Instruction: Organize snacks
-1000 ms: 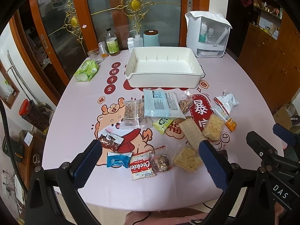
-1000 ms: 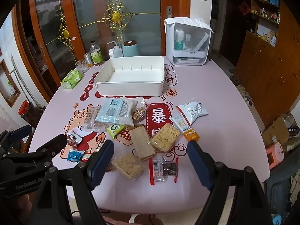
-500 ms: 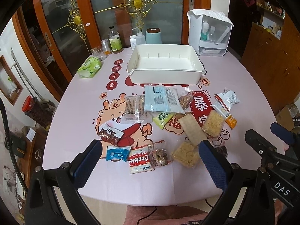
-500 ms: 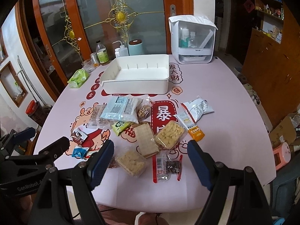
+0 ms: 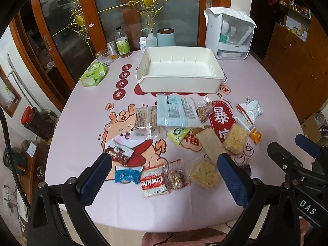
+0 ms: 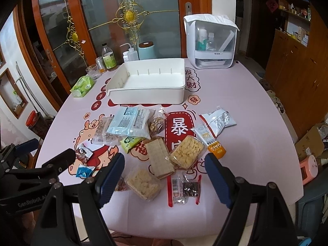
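Note:
Several snack packets lie scattered on the pink table: a pale blue packet [image 5: 177,111] [image 6: 131,122], a Cookie pack [image 5: 152,183], a blue candy [image 5: 128,174], yellow cracker packs [image 6: 187,150] [image 6: 144,181] and a tan wafer pack [image 6: 160,157]. An empty white bin [image 5: 178,69] [image 6: 148,82] stands behind them. My left gripper [image 5: 162,173] is open above the near snacks, holding nothing. My right gripper [image 6: 164,174] is open and empty above the cracker packs.
A white dispenser box [image 5: 230,34] stands behind the bin at the right. Bottles, a glass [image 5: 103,57] and a teal jar [image 5: 165,37] line the far edge. A green tissue pack [image 5: 93,75] lies at the far left. Glass doors and wooden cabinets surround the table.
Both grippers have drawn back and risen a little, so the table and snacks sit slightly farther off. Both stay open. Nothing on the table has moved.

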`<state>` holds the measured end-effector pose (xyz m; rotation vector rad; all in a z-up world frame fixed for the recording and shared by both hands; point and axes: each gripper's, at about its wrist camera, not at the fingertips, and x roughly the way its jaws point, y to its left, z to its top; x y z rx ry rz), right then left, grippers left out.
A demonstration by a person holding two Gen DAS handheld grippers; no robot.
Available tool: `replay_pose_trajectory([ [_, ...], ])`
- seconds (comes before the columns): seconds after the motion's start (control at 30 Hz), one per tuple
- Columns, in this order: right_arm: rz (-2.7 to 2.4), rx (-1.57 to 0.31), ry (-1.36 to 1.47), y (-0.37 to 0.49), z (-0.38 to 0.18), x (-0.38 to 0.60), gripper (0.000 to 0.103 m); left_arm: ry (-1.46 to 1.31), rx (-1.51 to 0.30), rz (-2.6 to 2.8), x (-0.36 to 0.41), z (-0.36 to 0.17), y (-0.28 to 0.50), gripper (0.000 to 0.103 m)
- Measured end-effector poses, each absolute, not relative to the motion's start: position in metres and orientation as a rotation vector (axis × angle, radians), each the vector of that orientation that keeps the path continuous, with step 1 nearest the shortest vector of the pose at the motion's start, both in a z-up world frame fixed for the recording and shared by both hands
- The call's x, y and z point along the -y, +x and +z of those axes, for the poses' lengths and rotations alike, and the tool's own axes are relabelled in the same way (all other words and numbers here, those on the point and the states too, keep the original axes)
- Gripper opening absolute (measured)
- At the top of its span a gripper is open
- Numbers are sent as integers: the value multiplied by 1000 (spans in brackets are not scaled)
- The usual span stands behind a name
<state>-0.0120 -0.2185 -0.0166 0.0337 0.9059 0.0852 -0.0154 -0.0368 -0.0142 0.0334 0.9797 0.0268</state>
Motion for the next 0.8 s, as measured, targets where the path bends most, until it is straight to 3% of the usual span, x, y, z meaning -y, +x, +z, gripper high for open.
replay_pose_trajectory([
  [0.4,102,-963,22,38,-40,206,81,-55,-963,118,-43,-29,28,102],
  [0.8,203,-1059,-12,69,-88,200,81,-110,-1068,224,-115,-85,42,102],
])
